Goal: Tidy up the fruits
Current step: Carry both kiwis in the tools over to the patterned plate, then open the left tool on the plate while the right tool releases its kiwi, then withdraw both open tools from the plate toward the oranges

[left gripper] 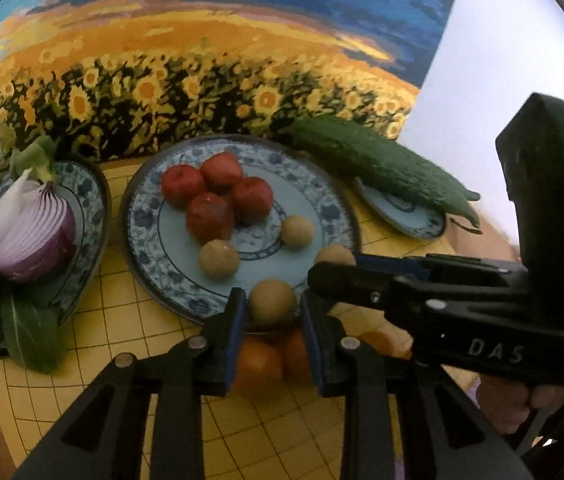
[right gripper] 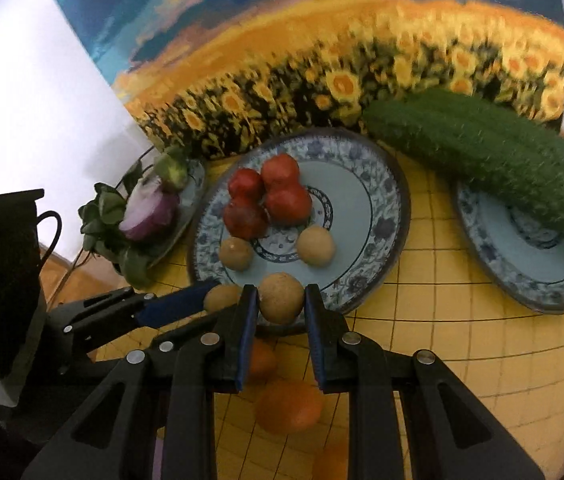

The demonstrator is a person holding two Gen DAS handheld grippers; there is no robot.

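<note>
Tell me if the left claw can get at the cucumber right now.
Probably not: the left claw already grips a brown fruit, and the right claw crosses its path to the cucumber.

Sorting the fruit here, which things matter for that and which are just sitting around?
Part of the job:
- small round tan fruits, one in each gripper: left gripper, right gripper
- red apples
- large round blue-patterned plate
- orange citrus fruits

Just lying about:
- long green cucumber
- halved purple onion
- sunflower painting
</note>
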